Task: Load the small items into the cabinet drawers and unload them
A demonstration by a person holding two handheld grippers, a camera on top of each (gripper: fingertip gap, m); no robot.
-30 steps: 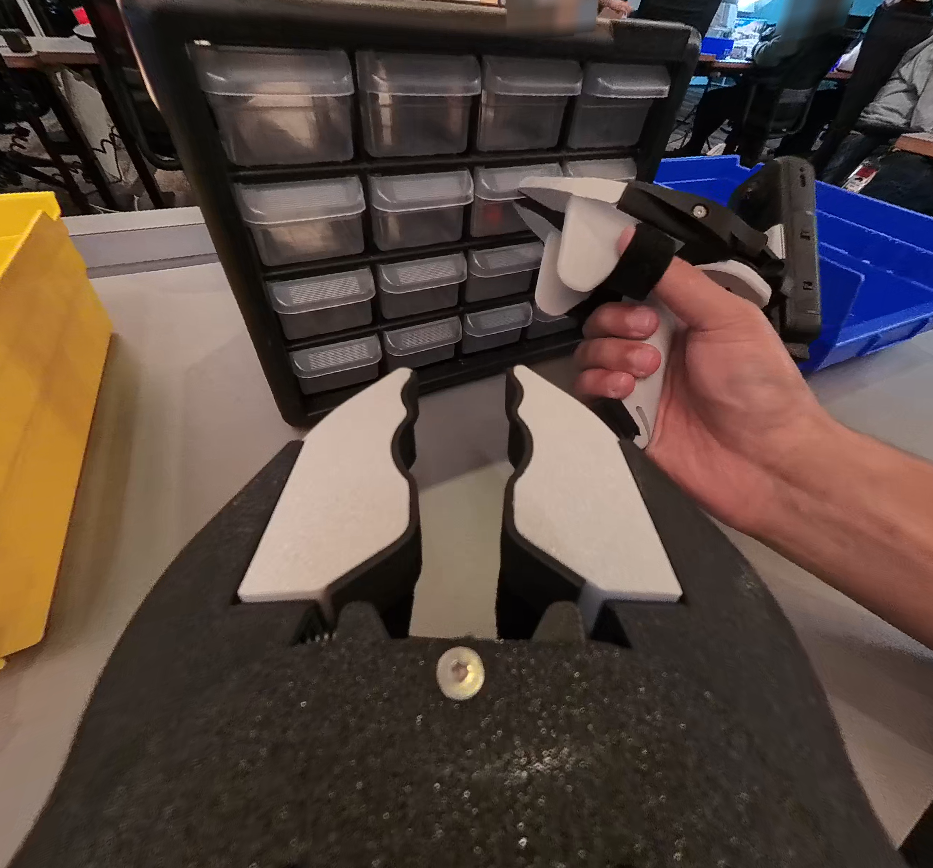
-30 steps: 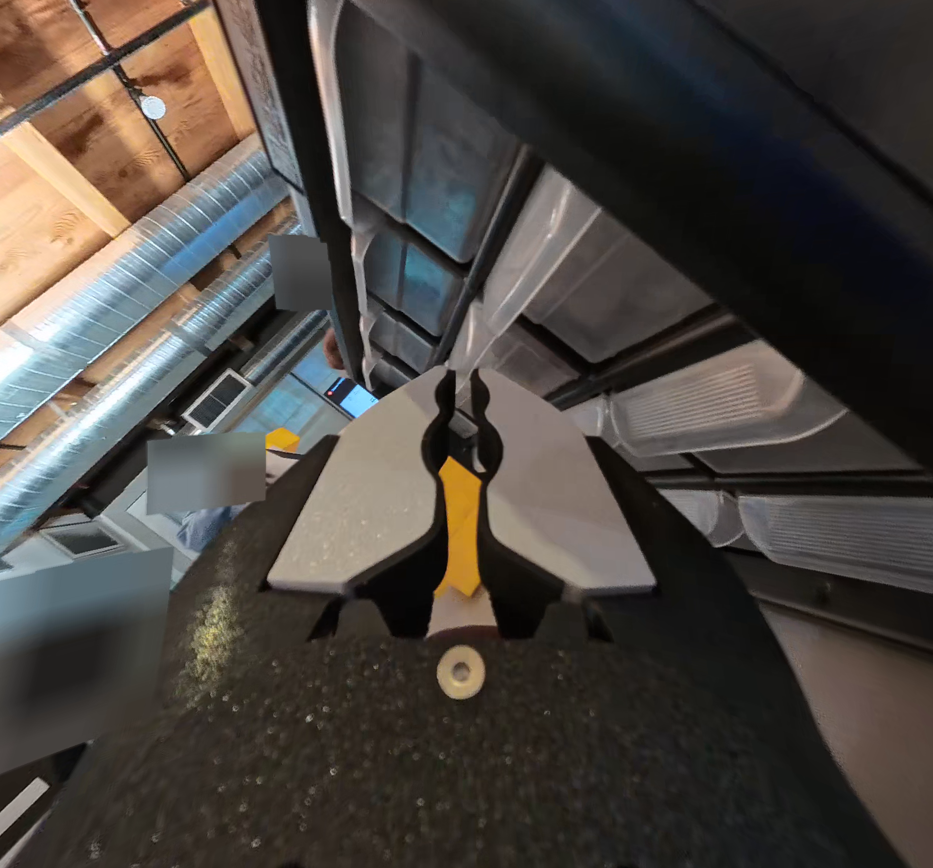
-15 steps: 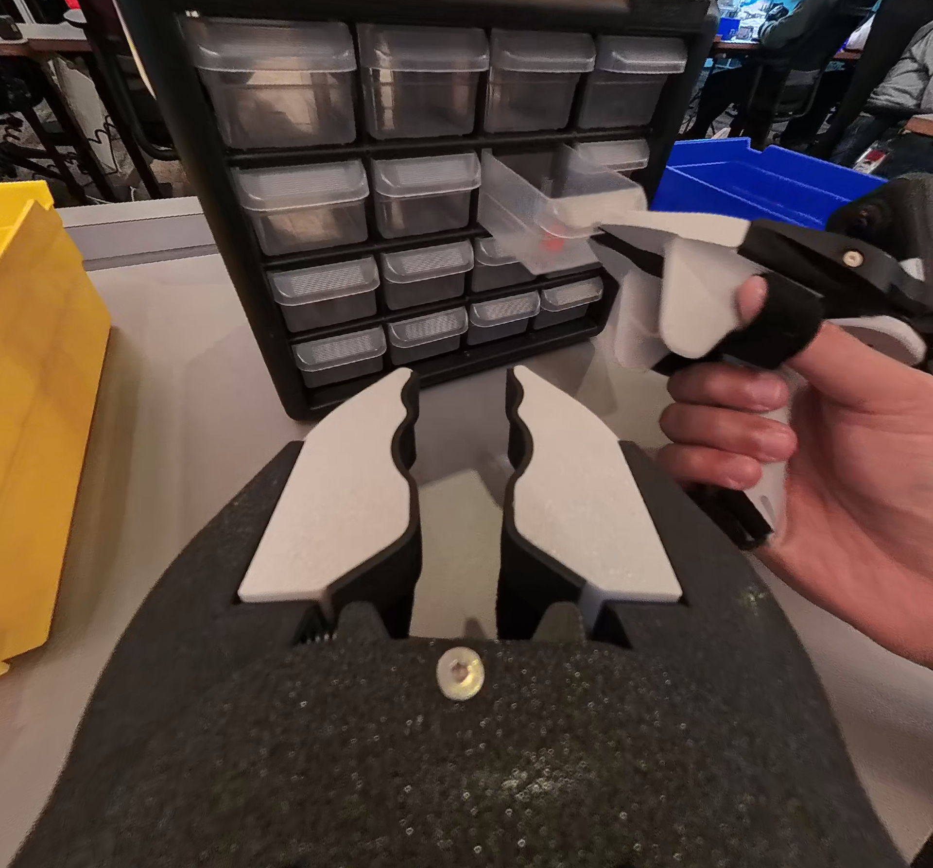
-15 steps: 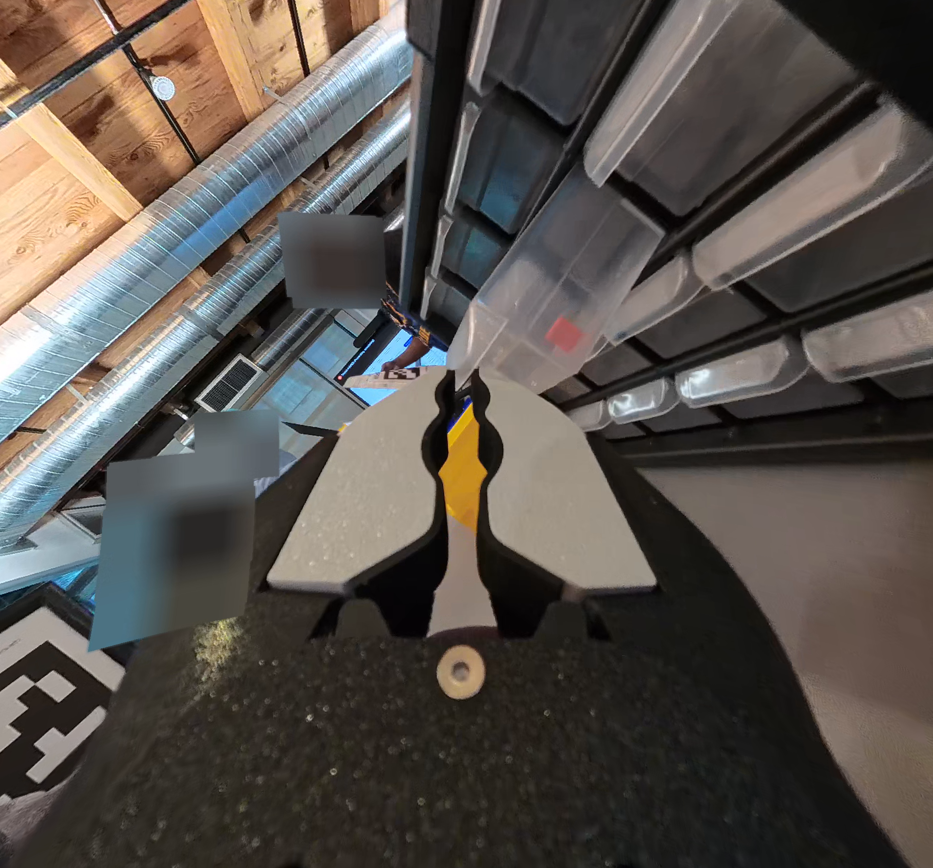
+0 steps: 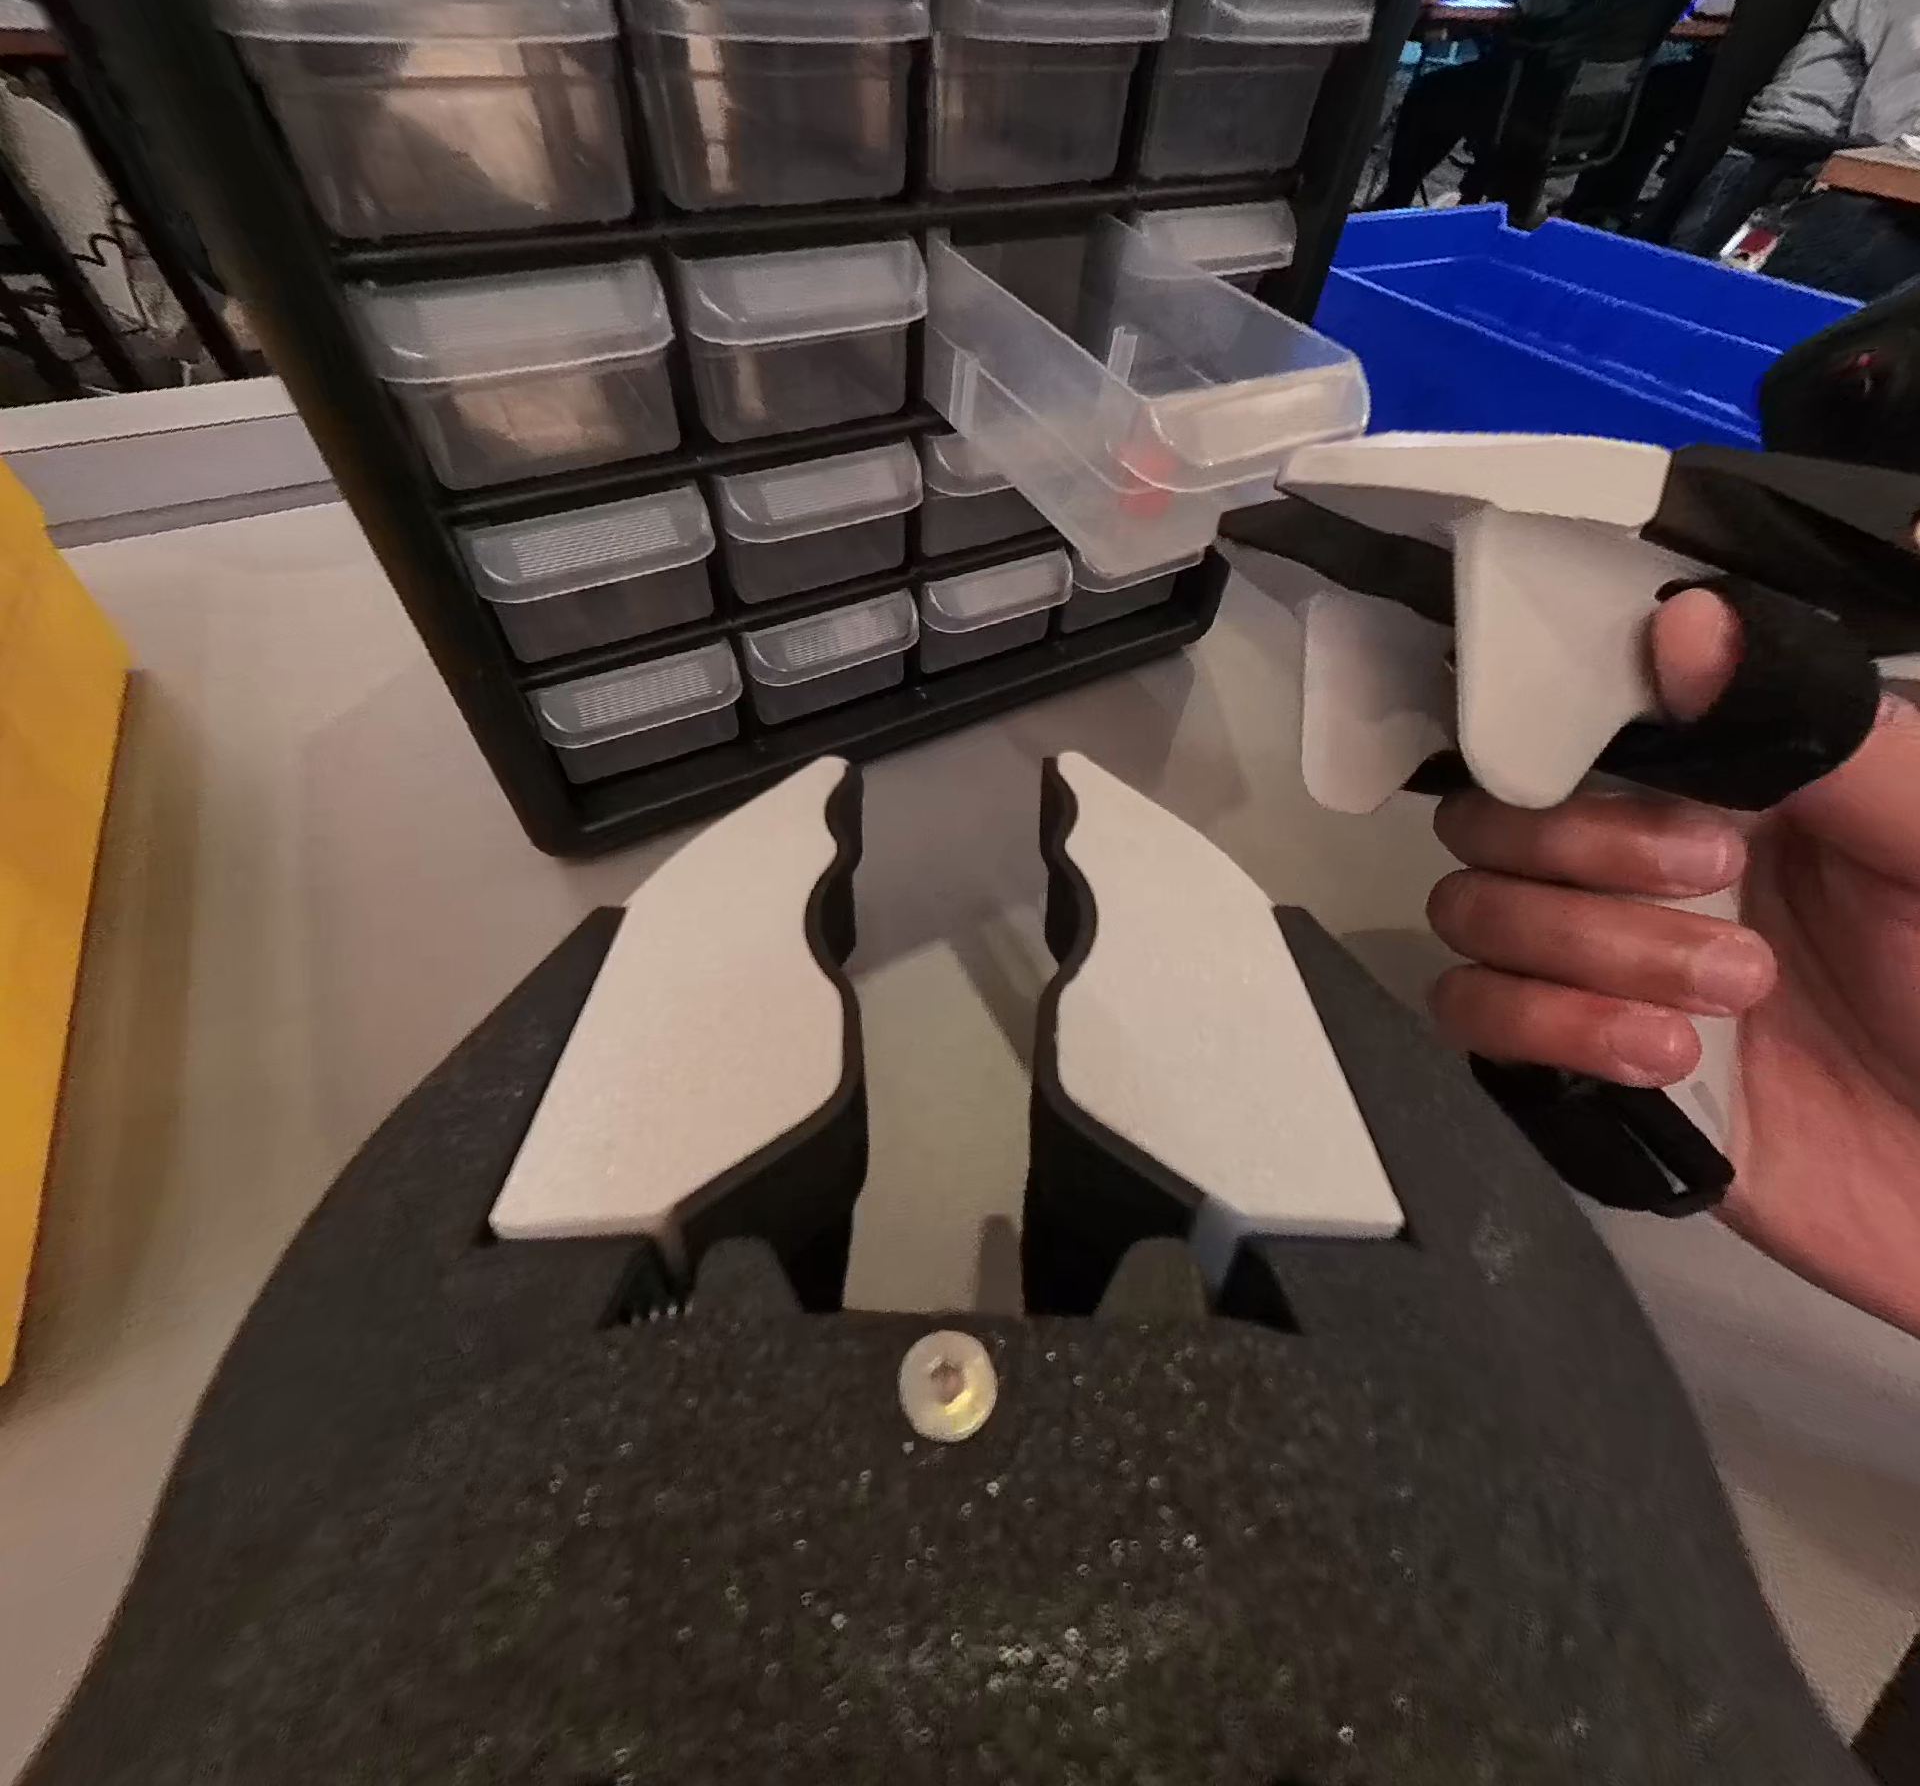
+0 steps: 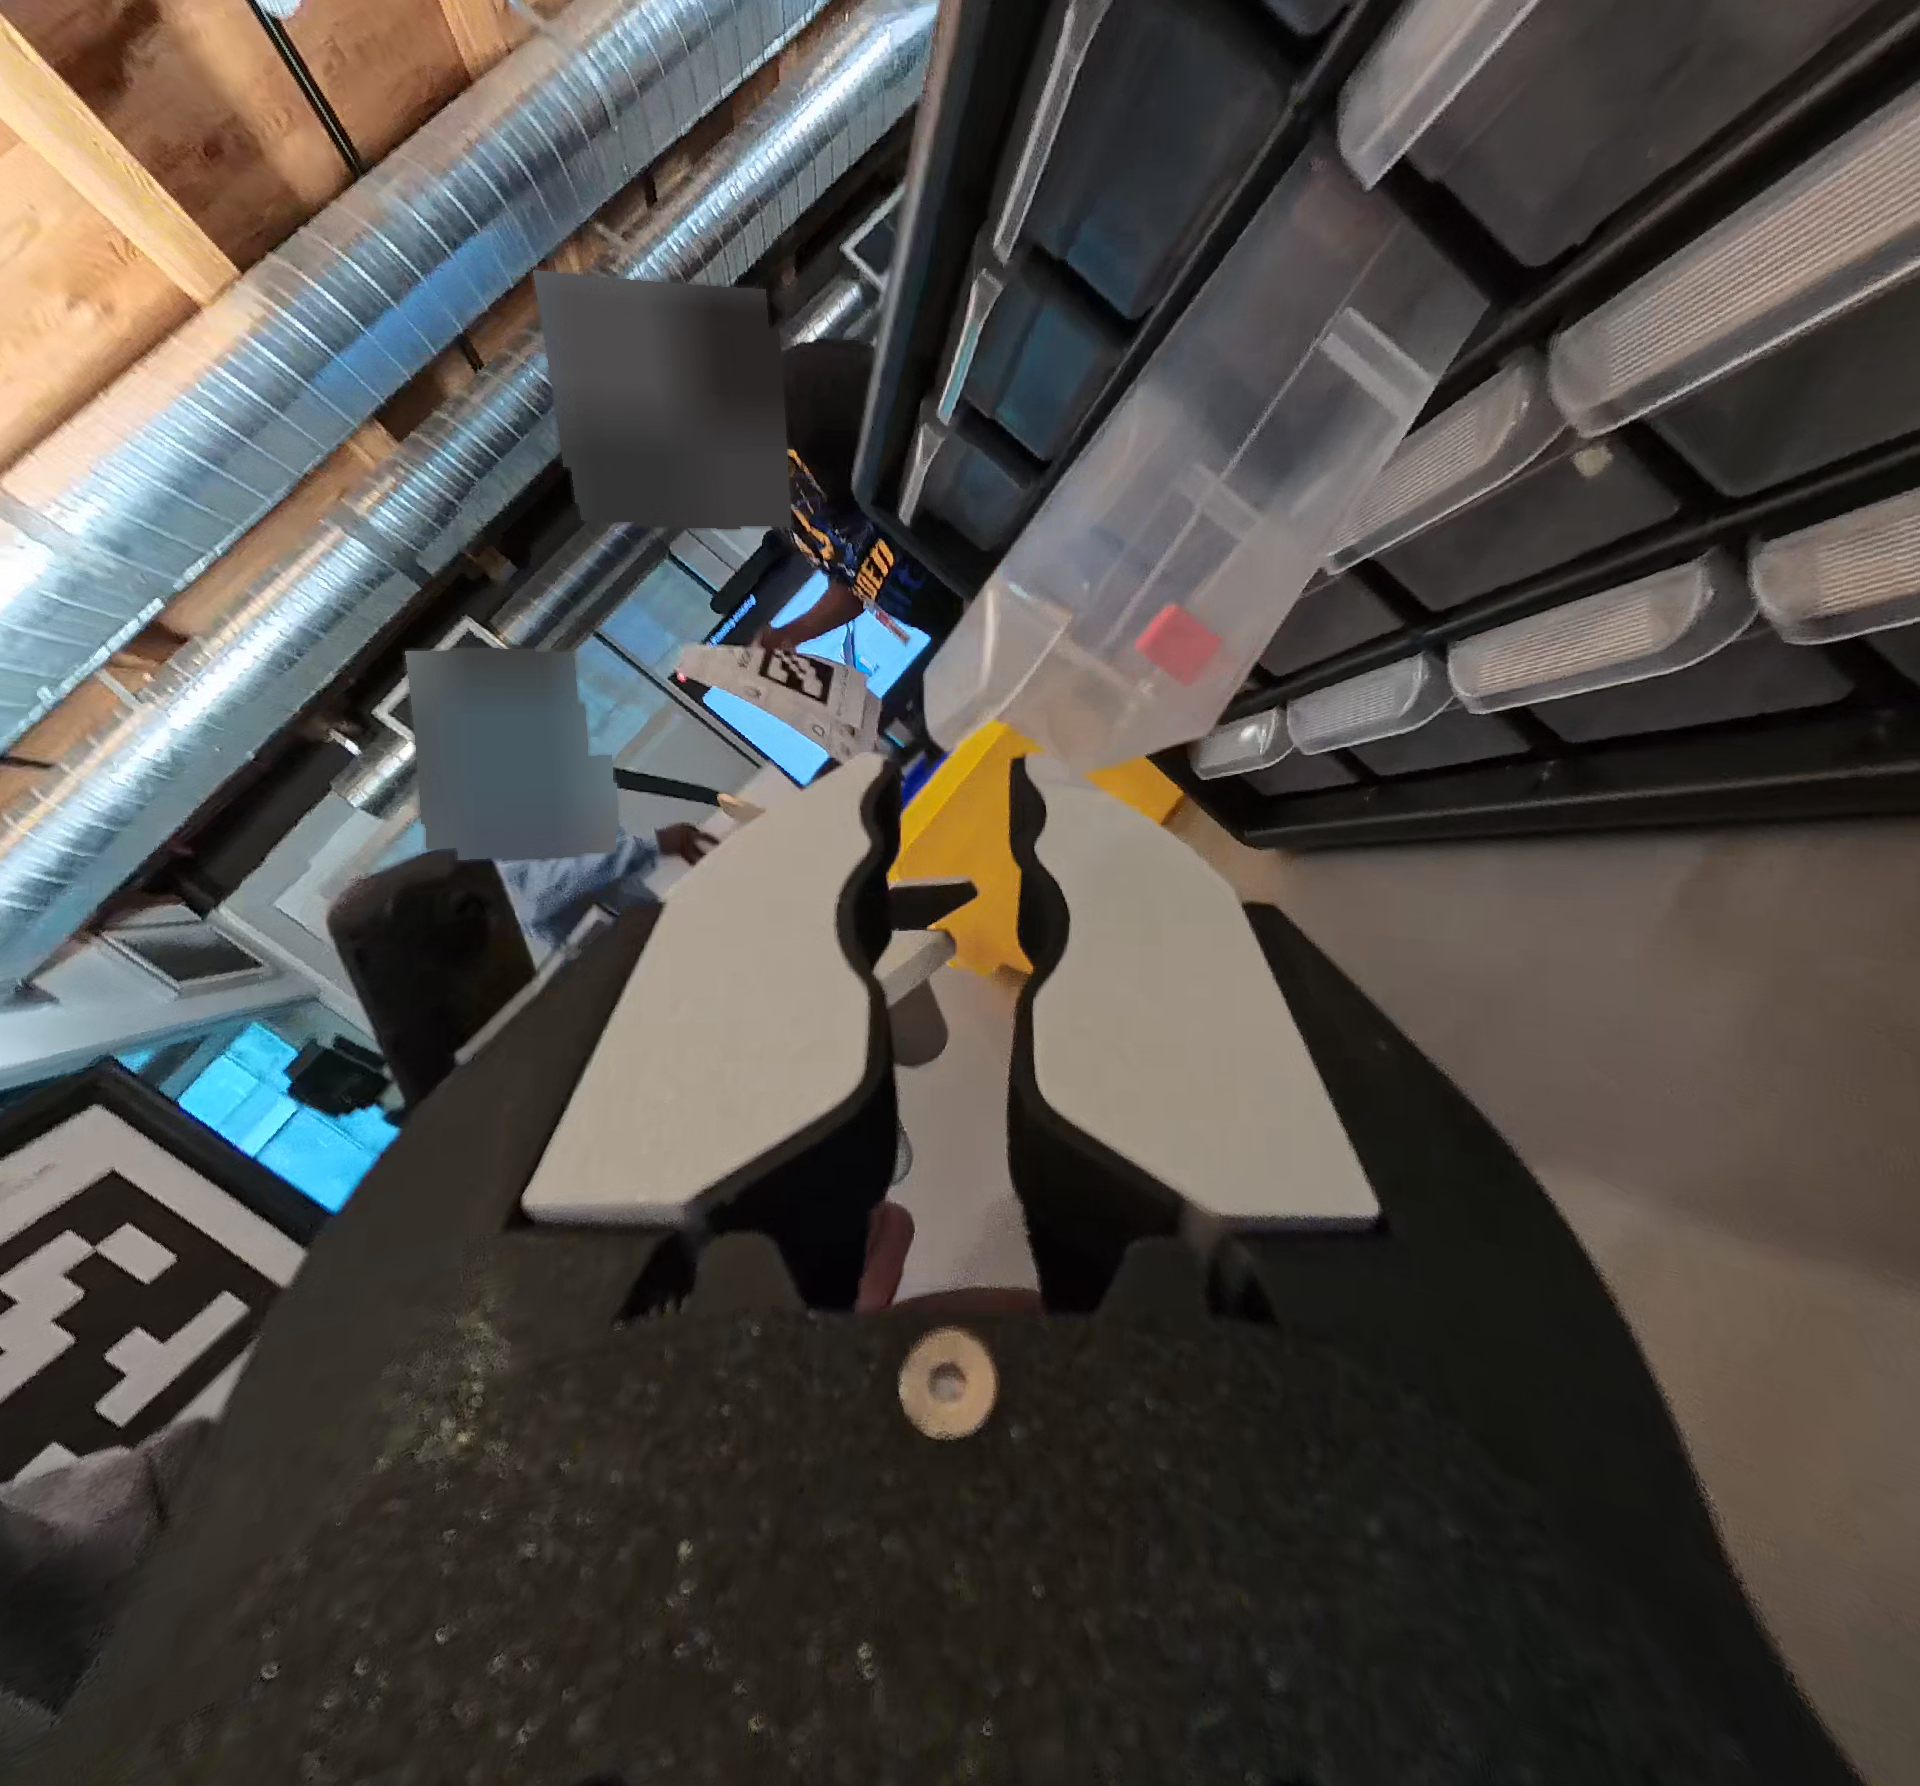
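Note:
The black cabinet point(image 5: 145, 74) with clear drawers stands on the grey table point(image 5: 312, 853). One drawer point(image 5: 1143, 386) in the second row, third from the left, is pulled far out, with a small red item point(image 5: 1143, 489) near its front. My right gripper point(image 5: 1309, 583) is open just in front of the drawer's handle, apart from it. In the right wrist view the gripper point(image 6: 954, 780) sits below the drawer point(image 6: 1195, 510), and the red item point(image 6: 1174, 643) shows through its bottom. My left gripper point(image 5: 948, 791) is open and empty, low over the table before the cabinet.
A yellow bin point(image 5: 52, 801) stands at the left edge of the table and also shows in the right wrist view point(image 6: 966, 843). A blue bin point(image 5: 1558, 334) stands to the right of the cabinet. People sit at desks behind. Some 8 cm of space lies between my two pairs of fingers. From the left gripper's tips to the black cabinet point(image 5: 145, 74) is close to 12 cm.
My right gripper, shut on the drawer's handle, pulled the drawer out, then opened and let go. My left gripper moved a little closer to the cabinet.

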